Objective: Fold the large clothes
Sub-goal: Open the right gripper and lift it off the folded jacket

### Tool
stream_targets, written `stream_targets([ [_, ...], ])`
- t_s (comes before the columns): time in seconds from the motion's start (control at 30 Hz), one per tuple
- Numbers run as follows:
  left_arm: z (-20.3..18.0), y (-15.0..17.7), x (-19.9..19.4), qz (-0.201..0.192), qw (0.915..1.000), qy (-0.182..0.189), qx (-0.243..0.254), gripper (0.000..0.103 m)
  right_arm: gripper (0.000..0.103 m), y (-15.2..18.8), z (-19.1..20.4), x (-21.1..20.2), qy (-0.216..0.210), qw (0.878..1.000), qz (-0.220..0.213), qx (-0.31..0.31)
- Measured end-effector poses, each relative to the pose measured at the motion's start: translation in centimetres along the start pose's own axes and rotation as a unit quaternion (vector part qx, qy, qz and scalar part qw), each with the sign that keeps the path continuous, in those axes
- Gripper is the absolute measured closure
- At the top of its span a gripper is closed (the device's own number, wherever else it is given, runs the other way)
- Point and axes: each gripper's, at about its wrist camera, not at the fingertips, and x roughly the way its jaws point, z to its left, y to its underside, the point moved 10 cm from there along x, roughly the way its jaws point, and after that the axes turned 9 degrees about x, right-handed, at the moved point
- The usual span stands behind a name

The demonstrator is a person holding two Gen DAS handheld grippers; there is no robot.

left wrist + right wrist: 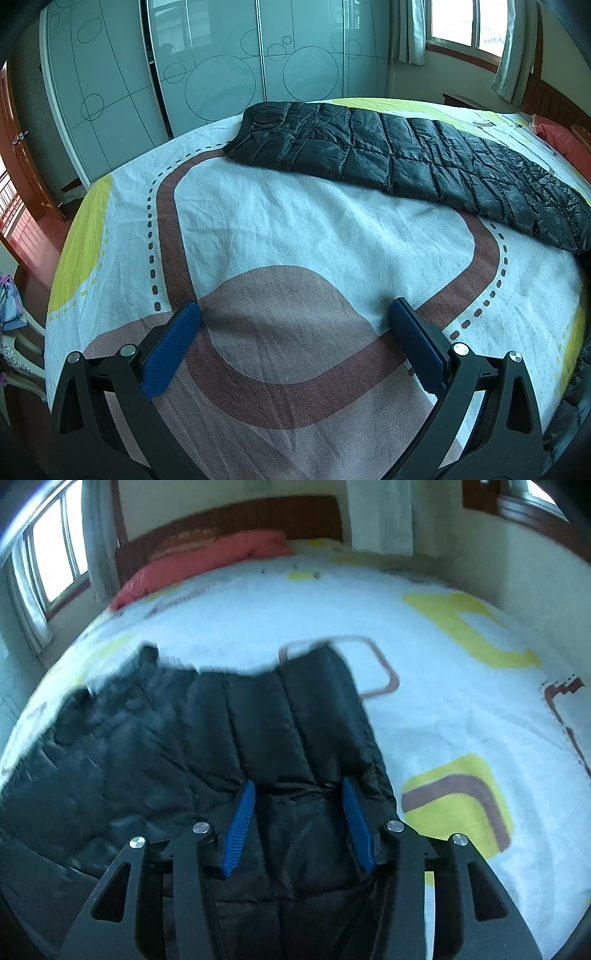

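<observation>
A black quilted padded coat (406, 162) lies flat in a long strip across the far side of the bed (277, 229). My left gripper (295, 314) is open and empty above the bedsheet, well short of the coat. In the right wrist view the same coat (184, 746) fills the lower left. My right gripper (297, 790) is open just above the coat, its blue fingers (242, 823) on either side of a seam. That view is blurred.
A red pillow (199, 561) lies by the wooden headboard (236, 517). Sliding wardrobe doors (207, 74) stand beyond the bed's far side. A window (469, 26) with curtains is at the back right. A wooden door (14, 147) is at left.
</observation>
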Motion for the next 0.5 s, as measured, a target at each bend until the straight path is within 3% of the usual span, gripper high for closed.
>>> stream_targets([
  [0.13,0.1,0.0,0.1,0.0,1.0,0.0,0.0,0.002,0.054,-2.1,1.6,-0.8,-0.01,0.999,-0.037,-0.016],
  [0.3,0.0,0.0,0.0,0.0,1.0,0.0,0.0,0.002,0.047,-0.4,1.7,3.8,-0.015,1.0,0.013,-0.006],
  [0.5,0.1,0.0,0.0,-0.001,1.0,0.0,0.0,0.002,0.047,1.4,3.8,-0.9,-0.007,1.0,-0.022,-0.02],
])
